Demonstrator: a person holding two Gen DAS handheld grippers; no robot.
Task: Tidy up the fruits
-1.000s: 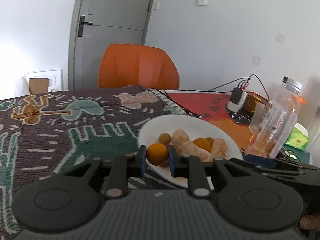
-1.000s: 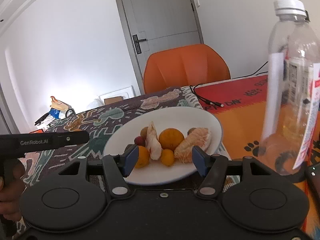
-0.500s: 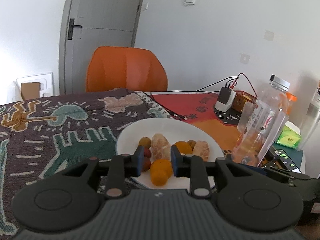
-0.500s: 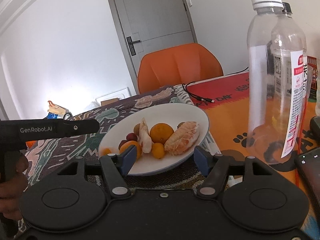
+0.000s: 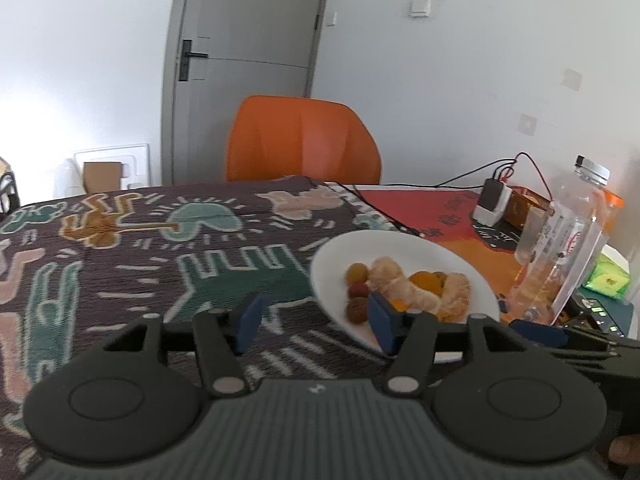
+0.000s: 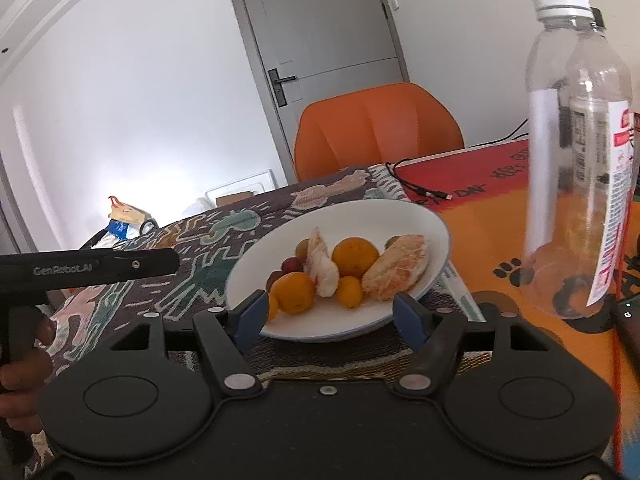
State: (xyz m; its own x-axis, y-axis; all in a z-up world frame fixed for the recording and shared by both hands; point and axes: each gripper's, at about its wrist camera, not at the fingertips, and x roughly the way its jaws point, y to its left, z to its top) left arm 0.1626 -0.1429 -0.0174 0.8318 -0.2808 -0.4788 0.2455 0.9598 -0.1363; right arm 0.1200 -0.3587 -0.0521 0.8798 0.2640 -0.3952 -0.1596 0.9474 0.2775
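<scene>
Left wrist view shows the left gripper (image 5: 314, 322) low in the frame, its jaws just opened and empty, beside the white plate (image 5: 332, 264) of fruit at centre right. Right wrist view has the right gripper (image 6: 330, 318) spread wide, widening, empty, before the plate, where an orange (image 6: 355, 257) sits mid-frame.

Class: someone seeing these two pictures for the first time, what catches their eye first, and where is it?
A round white plate heaped with small orange fruits and peeled citrus segments sits mid-table on a patterned cloth. Behind stands a bright orange chair; at right, a tall clear plastic bottle.
</scene>
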